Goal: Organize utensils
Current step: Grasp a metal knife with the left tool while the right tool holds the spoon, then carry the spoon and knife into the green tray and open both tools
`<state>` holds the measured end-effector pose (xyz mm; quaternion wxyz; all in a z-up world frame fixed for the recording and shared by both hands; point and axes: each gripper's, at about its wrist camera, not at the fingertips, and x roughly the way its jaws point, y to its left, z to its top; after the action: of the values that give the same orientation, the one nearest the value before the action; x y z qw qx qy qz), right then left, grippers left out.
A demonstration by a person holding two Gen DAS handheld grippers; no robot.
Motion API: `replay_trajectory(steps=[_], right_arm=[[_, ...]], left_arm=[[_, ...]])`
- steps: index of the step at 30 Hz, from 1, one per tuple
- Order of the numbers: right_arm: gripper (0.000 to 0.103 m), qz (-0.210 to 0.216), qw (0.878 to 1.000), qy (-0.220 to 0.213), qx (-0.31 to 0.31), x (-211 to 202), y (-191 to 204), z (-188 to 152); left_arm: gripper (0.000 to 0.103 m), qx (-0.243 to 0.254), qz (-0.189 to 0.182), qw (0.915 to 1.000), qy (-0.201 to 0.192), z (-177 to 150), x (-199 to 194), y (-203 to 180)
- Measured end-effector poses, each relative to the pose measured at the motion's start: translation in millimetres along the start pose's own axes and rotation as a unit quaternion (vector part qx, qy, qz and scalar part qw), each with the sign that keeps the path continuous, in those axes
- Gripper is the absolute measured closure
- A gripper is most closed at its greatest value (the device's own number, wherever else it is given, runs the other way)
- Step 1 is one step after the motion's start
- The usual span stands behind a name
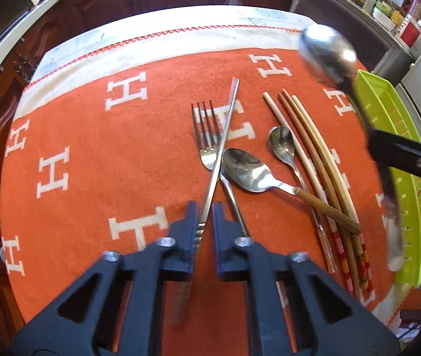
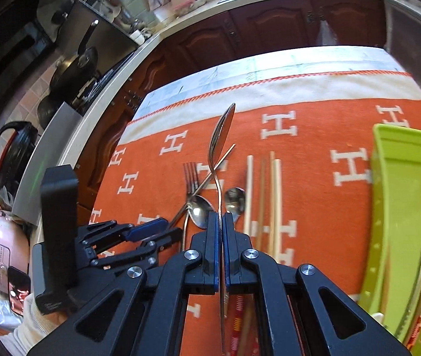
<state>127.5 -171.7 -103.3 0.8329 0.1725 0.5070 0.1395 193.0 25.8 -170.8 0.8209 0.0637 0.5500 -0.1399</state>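
Left tool [image 1: 204, 222]: fingers slightly apart around a steel knife [image 1: 221, 148]; whether they press it I cannot tell.
Knife: lies slanted across the fork [image 1: 206, 136], tip pointing away, handle running under the tool.
Right tool [image 2: 220, 231]: clamped tight on the handle of a large spoon [image 2: 221, 136], held up in the air edge-on, bowl away from the camera.
Tray [image 2: 400, 195]: lime green, at the right edge of the orange cloth [image 1: 91, 148]; holds a few long thin pieces.
Fork: on the cloth, left of the tray, tines pointing away.
Wood-handled spoon [image 1: 247, 170]: just right of the fork, handle crossing the chopsticks [image 1: 314, 160].
Small spoon [image 1: 283, 145]: between that spoon and the chopsticks.
Chopsticks: several, side by side, nearest the tray.
Bench: covered by the cloth.
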Motion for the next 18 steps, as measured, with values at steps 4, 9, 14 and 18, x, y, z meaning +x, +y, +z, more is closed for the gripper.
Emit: replay_trajectory(steps=[4,9,14,18], right_arm=[[0.102,0.010,1.000,-0.022,0.016,-22.6,-13.2,-2.8],[0.102,0.018,0.998,-0.050,0.033,-60.7,-33.7,-6.2],[0.102,-0.013,0.997,-0.072,0.037,-106.6,-62.7,-13.8],[0.102,-0.059,0.993,-0.083,0.055,-142.9,-107.8,-30.0]], left_arm=[[0.100,-0.032,0.010,0.9994,-0.010,-1.0,-7.8,2.2],[0.100,-0.058,0.014,0.9971,-0.048,-6.1,-50.0,-5.8],[0.100,-0.057,-0.017,0.9950,-0.080,-4.3,-96.2,-32.0],[0.100,-0.039,-0.055,0.9934,-0.092,-1.1,-124.3,-68.7]])
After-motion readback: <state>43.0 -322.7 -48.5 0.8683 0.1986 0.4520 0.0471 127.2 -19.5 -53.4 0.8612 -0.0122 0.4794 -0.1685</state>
